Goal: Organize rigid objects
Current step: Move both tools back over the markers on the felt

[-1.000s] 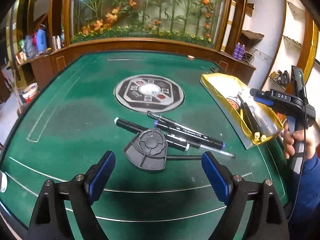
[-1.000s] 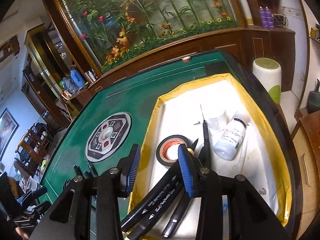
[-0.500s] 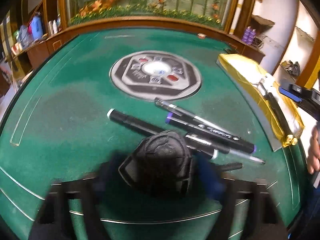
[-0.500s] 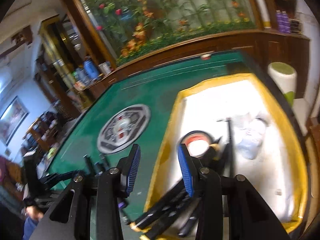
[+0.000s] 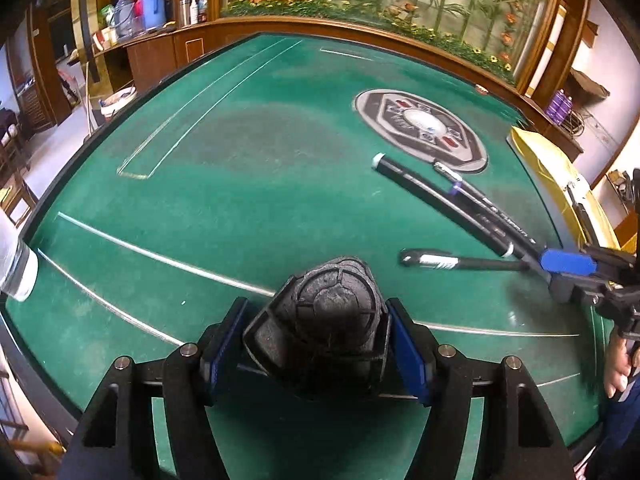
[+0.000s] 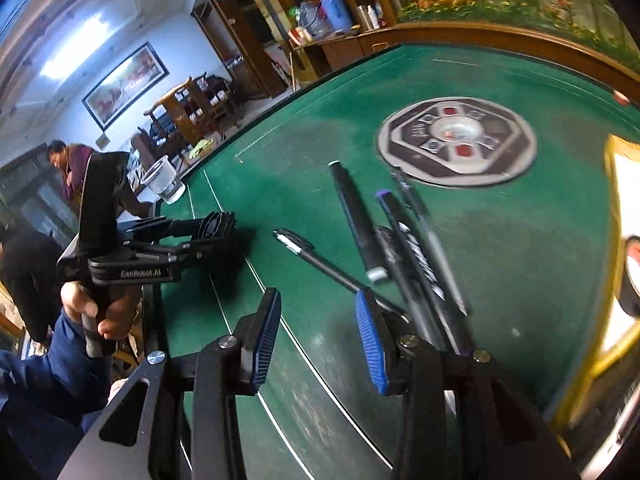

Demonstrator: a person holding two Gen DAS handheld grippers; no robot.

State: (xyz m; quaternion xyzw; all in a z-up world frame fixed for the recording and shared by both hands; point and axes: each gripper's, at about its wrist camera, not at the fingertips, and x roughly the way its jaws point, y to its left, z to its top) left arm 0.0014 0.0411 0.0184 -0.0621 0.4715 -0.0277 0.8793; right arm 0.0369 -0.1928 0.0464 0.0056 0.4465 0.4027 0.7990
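My left gripper (image 5: 316, 344) pinches the black foam piece (image 5: 320, 320), held over the near edge of the green table (image 5: 240, 184). My right gripper (image 6: 316, 344) is spread and empty, right finger at the thin pen (image 6: 320, 260). Three thicker markers (image 6: 396, 248) lie loose beside it. The gold-rimmed tray (image 6: 616, 352) on the right holds what looks like tape, blurred. So I judge we're partway: four pens plus this piece left.

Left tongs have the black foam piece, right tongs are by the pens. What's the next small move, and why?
Probably ease the right tongs forward onto the thin black pen. They stand open and empty, the pen's near end lies by the right-hand pad, and it lies apart from the other pens. The left tongs are shut on the black foam piece, so that side looks settled.
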